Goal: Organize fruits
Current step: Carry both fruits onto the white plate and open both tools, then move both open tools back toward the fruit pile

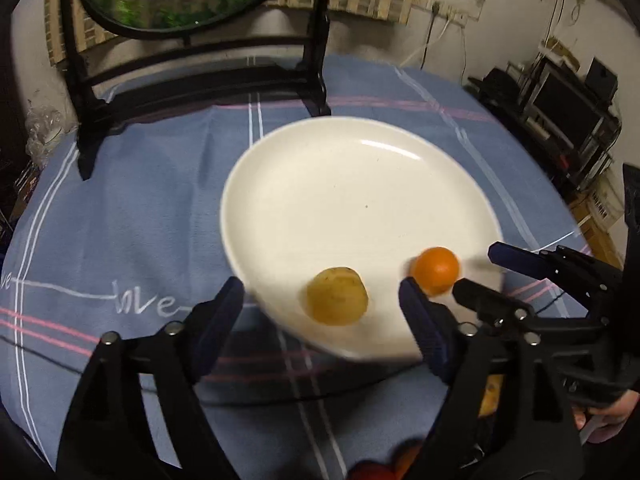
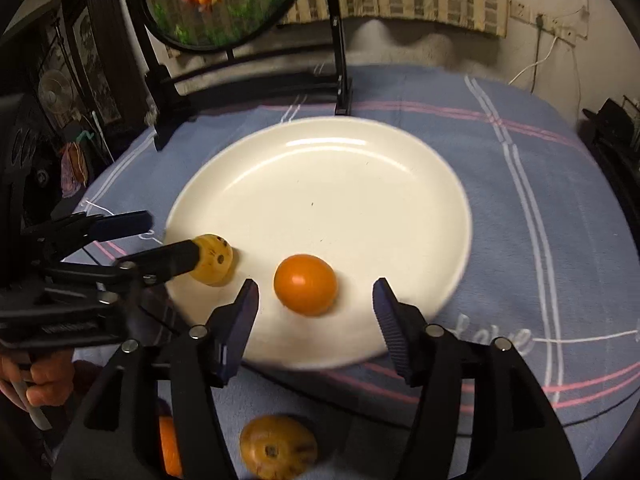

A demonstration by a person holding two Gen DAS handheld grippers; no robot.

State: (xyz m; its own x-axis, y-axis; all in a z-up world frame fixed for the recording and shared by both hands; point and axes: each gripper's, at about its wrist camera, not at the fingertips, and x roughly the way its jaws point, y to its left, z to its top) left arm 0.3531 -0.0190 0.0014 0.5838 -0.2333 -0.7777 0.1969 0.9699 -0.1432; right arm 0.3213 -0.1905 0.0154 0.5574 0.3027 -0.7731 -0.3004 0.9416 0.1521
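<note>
Left tongs: our left gripper [image 1: 320, 300] stands released, jaws wide, with the yellow fruit [image 1: 337, 296] lying free between them on the plate [image 1: 360, 184]. In the right view one dark finger [image 2: 172, 258] overlaps that fruit; we cannot tell whether it touches.

Right tongs: our right gripper [image 2: 316, 300] is likewise spread, the orange [image 2: 305, 284] sitting loose between its blue pads [image 2: 390, 328], gripped by neither.

Step in hand: we judge that both fruits have just been set on the plate, so this is the letting-go part of a placement.

Where the fruit is: two pieces on the plate's near side, just beside each other but apart. More wait off the plate on the cloth [image 2: 540, 208], a spotted yellow fruit [image 2: 278, 448] and a slice of something orange [image 2: 170, 448] behind the right tongs.

Next move: we would draw both tongs back level, without nudging the round fruit, then drop toward the pieces near us.

Materials and shapes: plate white, glossy, shallow and round, so slippery. Orange smooth, shiny, near spherical, apt to roll. Yellow fruit duller, speckled brown, slightly lumpy. Cloth soft blue weave with white and pink stripes. Pads ribbed.

Blur: the plate's near rim is smeared.
</note>
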